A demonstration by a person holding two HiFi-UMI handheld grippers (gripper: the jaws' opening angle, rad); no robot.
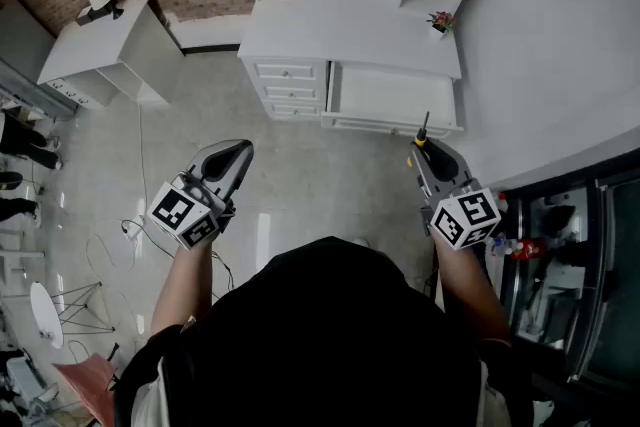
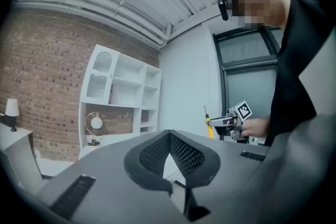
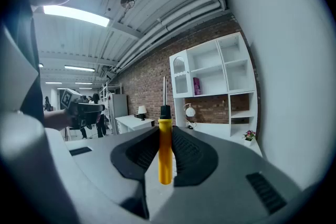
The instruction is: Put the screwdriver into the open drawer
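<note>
Open floor [image 1: 330, 180] leads to drawer [image 1: 395, 97] w/ top exposed (wall [image 1: 545, 35] hems rt side)

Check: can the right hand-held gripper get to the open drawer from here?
Probably yes. The right hand-held gripper, shut on the screwdriver, points toward the open drawer just ahead; only floor shows between them, and nothing seems to cover the drawer's opening.

right gripper [image 1: 424, 148] grips screwdriver [image 1: 423, 129] short of the open drawer [image 1: 395, 97]; left gripper [image 1: 241, 149] seemingly empty
</note>
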